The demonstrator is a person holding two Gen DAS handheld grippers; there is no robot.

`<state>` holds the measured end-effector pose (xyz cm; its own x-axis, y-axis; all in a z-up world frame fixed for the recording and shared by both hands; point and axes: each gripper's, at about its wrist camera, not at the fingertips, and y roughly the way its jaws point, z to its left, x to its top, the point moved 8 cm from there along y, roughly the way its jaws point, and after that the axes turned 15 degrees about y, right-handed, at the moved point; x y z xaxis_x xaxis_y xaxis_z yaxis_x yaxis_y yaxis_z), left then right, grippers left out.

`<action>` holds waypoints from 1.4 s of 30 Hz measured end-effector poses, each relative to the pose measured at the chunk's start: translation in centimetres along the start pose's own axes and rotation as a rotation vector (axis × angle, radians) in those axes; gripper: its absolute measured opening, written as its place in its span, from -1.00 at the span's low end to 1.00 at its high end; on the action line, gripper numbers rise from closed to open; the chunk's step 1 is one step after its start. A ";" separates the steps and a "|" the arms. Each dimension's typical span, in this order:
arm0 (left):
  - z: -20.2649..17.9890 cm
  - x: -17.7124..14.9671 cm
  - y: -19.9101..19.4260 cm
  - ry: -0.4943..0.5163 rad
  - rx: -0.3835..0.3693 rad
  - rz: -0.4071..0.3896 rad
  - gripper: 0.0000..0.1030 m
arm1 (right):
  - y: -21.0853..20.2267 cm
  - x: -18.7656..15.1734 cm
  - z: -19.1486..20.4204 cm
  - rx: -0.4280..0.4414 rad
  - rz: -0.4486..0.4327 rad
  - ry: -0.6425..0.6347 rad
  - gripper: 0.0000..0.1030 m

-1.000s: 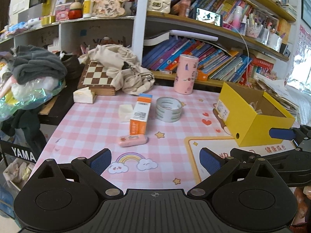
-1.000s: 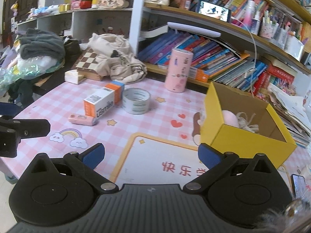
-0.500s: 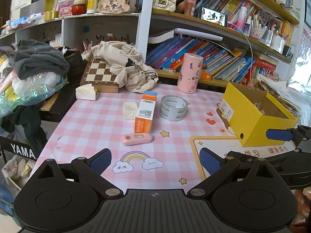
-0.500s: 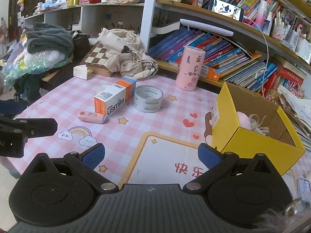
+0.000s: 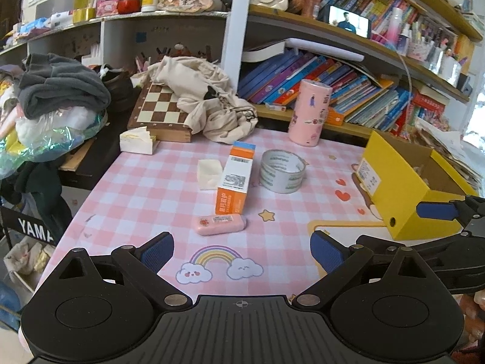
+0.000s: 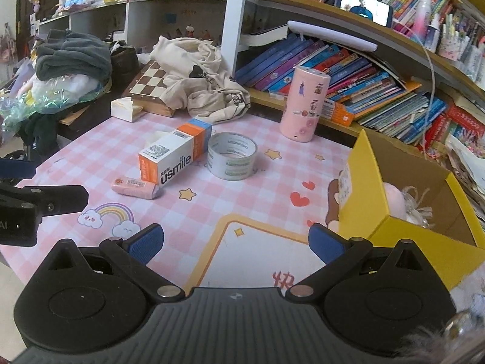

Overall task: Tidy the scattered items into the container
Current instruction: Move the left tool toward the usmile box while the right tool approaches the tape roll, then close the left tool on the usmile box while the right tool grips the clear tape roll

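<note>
On the pink checked mat lie a small pink packet (image 5: 220, 224) (image 6: 136, 187), an orange-and-white usmile box (image 5: 235, 177) (image 6: 175, 155), a roll of clear tape (image 5: 282, 170) (image 6: 232, 155) and a white folded tissue (image 5: 208, 174). The yellow cardboard box (image 5: 409, 209) (image 6: 391, 227) stands at the right, with a pink soft thing (image 6: 393, 201) and string inside. My left gripper (image 5: 242, 253) hangs open, short of the pink packet. My right gripper (image 6: 235, 242) is open over the mat's white panel, left of the yellow box. Both hold nothing.
A tall pink cylinder (image 5: 309, 112) (image 6: 304, 103) stands at the back by the bookshelf. A chessboard (image 5: 163, 109) with a beige cloth bag (image 5: 209, 100) on it sits back left, beside a white tissue pack (image 5: 136, 142). Clothes are piled at far left (image 5: 60, 91).
Both grippers have drawn slightly nearer the table items, and the views have tilted a little. Nothing on the mat has moved. Both grippers stay open.
</note>
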<state>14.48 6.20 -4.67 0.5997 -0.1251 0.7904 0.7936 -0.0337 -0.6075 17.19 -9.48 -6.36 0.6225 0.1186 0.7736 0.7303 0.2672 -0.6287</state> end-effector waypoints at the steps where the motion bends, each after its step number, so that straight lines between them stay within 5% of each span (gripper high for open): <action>1: 0.1 0.0 0.3 -0.005 0.004 0.005 0.90 | 0.4 0.1 0.0 0.004 0.005 -0.003 1.00; 20: 1.2 0.8 6.6 -0.036 0.026 0.095 0.89 | 8.1 2.1 -0.5 0.058 0.104 -0.024 0.95; 32: 1.2 2.7 12.3 0.024 0.040 0.126 0.54 | 15.1 5.3 -1.1 0.085 0.127 0.012 0.79; 42: 1.4 4.3 16.6 0.055 0.052 0.152 0.51 | 20.7 7.2 -0.5 0.098 0.161 0.001 0.79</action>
<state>30.41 6.51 -11.21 0.7079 -0.1793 0.6832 0.6993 0.0411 -0.7137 36.96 -3.57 -13.86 0.7294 0.1661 0.6636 0.5905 0.3369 -0.7334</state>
